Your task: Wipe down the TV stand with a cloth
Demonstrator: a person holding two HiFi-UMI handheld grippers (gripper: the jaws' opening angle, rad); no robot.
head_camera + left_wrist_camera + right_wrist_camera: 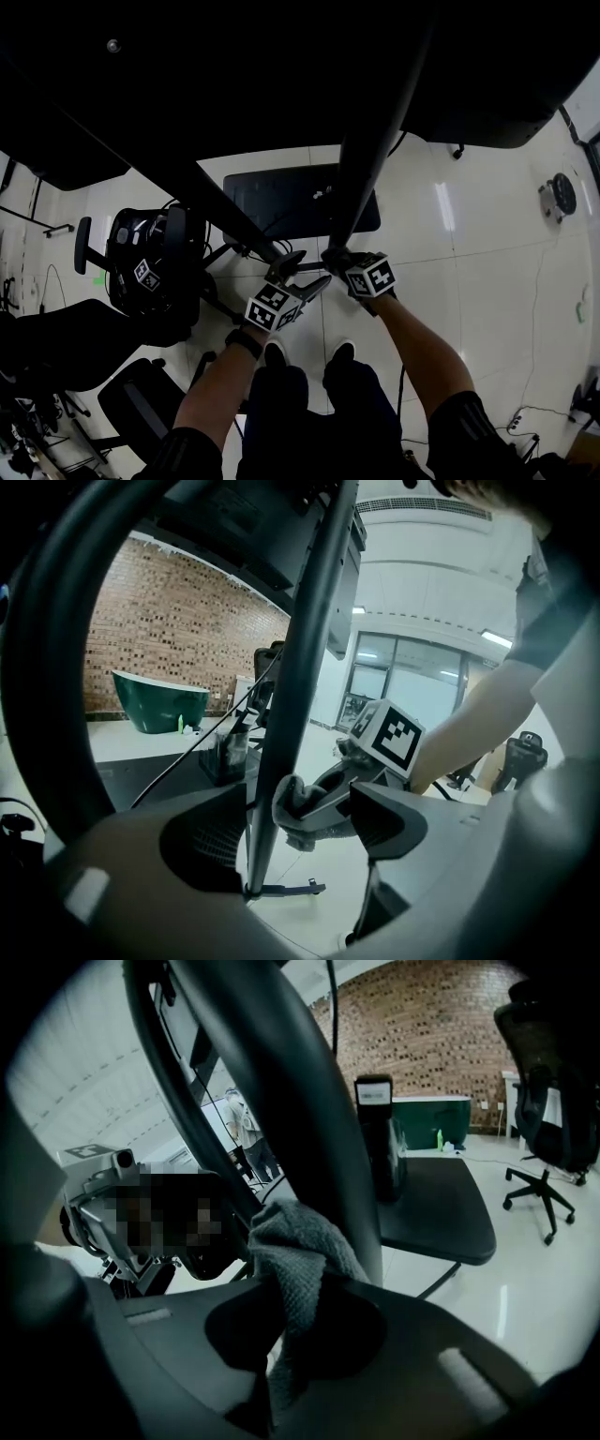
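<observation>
Head view: I record both claws raised at mid-frame against the dark posts of the TV stand [373, 141]. The left claw [289, 267] sits at the slanting post. The right claw [337, 258] is at the upright post just to its right. The stand's black base plate [281, 202] lies on the white floor [487, 272] beyond them. An office chair [141, 267] stands to the left.

Left gripper view: the left claw's jaws stand apart and grip nothing. A post runs down through the gap just beyond them; I cannot tell whether it touches either jaw. On the right side of that post, the right claw presses a grey cloth [292, 810] against it.

Right gripper view: the right claw is clamped on the cloth. The cloth bunches up out of the jaws and lies against the post. The base plate shows far right.
</observation>
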